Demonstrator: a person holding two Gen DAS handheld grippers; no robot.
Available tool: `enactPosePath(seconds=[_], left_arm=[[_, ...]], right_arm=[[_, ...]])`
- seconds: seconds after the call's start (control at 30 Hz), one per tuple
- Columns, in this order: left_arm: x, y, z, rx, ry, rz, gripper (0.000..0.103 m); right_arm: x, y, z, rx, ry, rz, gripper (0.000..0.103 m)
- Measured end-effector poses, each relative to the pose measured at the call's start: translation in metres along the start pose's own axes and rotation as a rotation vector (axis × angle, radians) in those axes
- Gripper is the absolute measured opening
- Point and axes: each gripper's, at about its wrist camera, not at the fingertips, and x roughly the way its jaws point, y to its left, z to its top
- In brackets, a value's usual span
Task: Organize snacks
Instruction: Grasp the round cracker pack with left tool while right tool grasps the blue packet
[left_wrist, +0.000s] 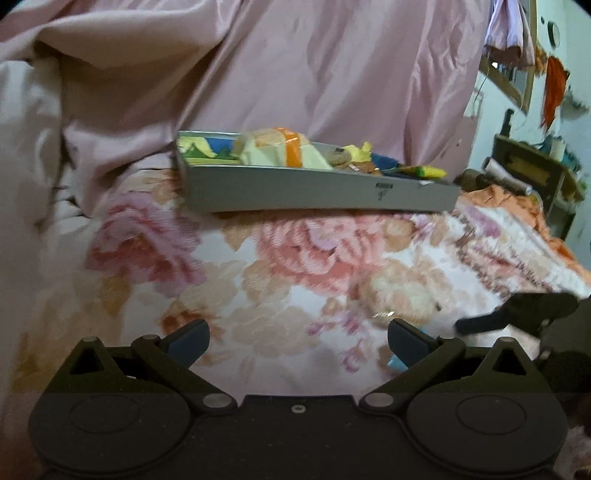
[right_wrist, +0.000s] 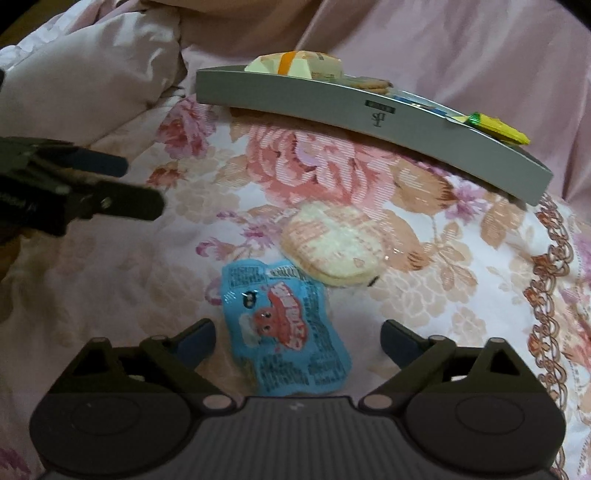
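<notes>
A floral bedspread (right_wrist: 332, 177) in pink and peach carries a long grey tray (right_wrist: 332, 107) holding wrapped snacks, among them a cream packet with an orange band (right_wrist: 291, 64) and a yellow-green wrapper (right_wrist: 495, 127). Nearer, a round pale rice cracker in clear wrap (right_wrist: 332, 251) lies just beside a puffy blue snack pouch (right_wrist: 284, 328) printed with red cartoon lettering. The right claw (right_wrist: 297, 339) stands spread with the pouch between its fingers, untouched; the left claw (left_wrist: 298, 341) is spread and empty.
</notes>
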Motion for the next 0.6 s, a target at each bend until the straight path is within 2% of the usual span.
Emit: enactPosePath(seconds=[0.13, 0.3, 0.37, 0.6], left_arm=[[0.016, -0.008, 0.007, -0.03, 0.014, -0.075, 0.102], [0.047, -0.03, 0.02, -0.042, 0.081, -0.163, 0.102], [0.06, -0.04, 0.025, -0.037, 0.112, -0.176, 0.102], [0.11, -0.086, 0.037, 0.09, 0.219, -0.15, 0.102]], right_arm=[[0.0, -0.002, 0.001, 0.01, -0.005, 0.039, 0.084], [-0.002, -0.006, -0.003, 0.033, -0.002, 0.083, 0.073], [-0.006, -0.008, -0.007, 0.031, -0.007, 0.092, 0.067], [-0.023, -0.012, -0.028, 0.045, -0.013, 0.104, 0.066]])
